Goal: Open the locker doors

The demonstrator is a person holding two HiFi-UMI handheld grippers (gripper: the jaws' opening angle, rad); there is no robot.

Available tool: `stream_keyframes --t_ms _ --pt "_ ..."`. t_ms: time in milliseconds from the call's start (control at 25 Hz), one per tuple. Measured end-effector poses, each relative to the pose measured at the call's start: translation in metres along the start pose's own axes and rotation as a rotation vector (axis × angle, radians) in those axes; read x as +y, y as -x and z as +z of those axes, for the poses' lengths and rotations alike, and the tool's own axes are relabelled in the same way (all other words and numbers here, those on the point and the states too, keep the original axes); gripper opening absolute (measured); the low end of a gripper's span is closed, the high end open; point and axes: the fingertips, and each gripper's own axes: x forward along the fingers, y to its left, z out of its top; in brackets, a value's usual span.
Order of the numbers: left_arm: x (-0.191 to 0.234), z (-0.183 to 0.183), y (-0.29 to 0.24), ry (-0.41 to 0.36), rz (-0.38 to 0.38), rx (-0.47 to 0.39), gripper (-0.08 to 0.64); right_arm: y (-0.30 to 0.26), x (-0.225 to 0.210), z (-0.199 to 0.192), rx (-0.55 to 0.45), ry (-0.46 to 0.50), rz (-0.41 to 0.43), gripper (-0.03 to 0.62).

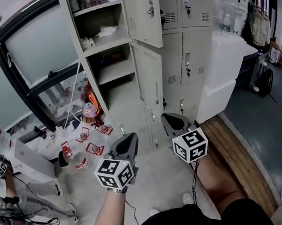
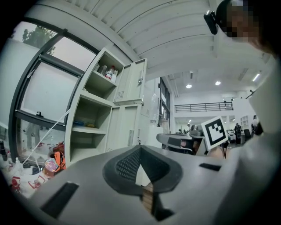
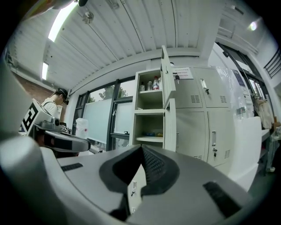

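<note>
The grey locker bank [image 1: 175, 58] stands ahead. Its left column is open: the upper door [image 1: 143, 17] and the lower door [image 1: 150, 79] are swung out, baring shelves [image 1: 104, 42] with small items. The doors to the right [image 1: 190, 57] are closed, with handles and keys showing. My left gripper [image 1: 128, 136] and right gripper [image 1: 169, 116] are held level side by side, short of the lockers, both shut and empty. In the left gripper view the jaws [image 2: 139, 148] meet before the open shelves [image 2: 94, 127]. In the right gripper view the jaws [image 3: 141, 147] meet below the open upper door [image 3: 167, 72].
Bottles and red-capped clutter [image 1: 84, 138] lie on the floor at the left by the window. A white cabinet [image 1: 225, 69] juts out right of the lockers, with a wooden floor strip [image 1: 237, 160] beside it. A person's arm [image 1: 8, 183] shows at the left edge.
</note>
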Motion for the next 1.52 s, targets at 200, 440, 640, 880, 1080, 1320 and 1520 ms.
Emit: stream_keyframes --t_ms 200,440,640,880,1080,1320,1520 --pt "-0.017 0.003 -0.018 0.003 0.059 -0.012 -0.002 0.004 -0.018 0.003 -0.006 0.004 0.066 0.0" --pt "-0.046 0.005 -0.048 0.01 0.131 -0.042 -0.003 0.013 -0.045 -0.001 0.003 0.015 0.162 0.0" --pt "-0.066 -0.004 -0.067 0.016 0.2 -0.047 -0.003 0.019 -0.066 -0.009 0.002 0.016 0.238 0.0" --pt "-0.091 -0.008 -0.076 0.009 0.254 -0.049 -0.002 0.031 -0.081 -0.011 -0.01 0.008 0.297 0.0" --pt "-0.102 -0.004 -0.078 -0.008 0.274 -0.045 -0.003 0.039 -0.083 -0.007 -0.025 0.0 0.325 0.0" --pt "-0.107 -0.002 -0.077 -0.013 0.278 -0.053 -0.002 0.043 -0.081 -0.008 -0.033 -0.007 0.336 0.0" --pt "-0.106 -0.001 -0.077 -0.018 0.275 -0.054 -0.002 0.041 -0.08 -0.007 -0.038 -0.015 0.333 0.0"
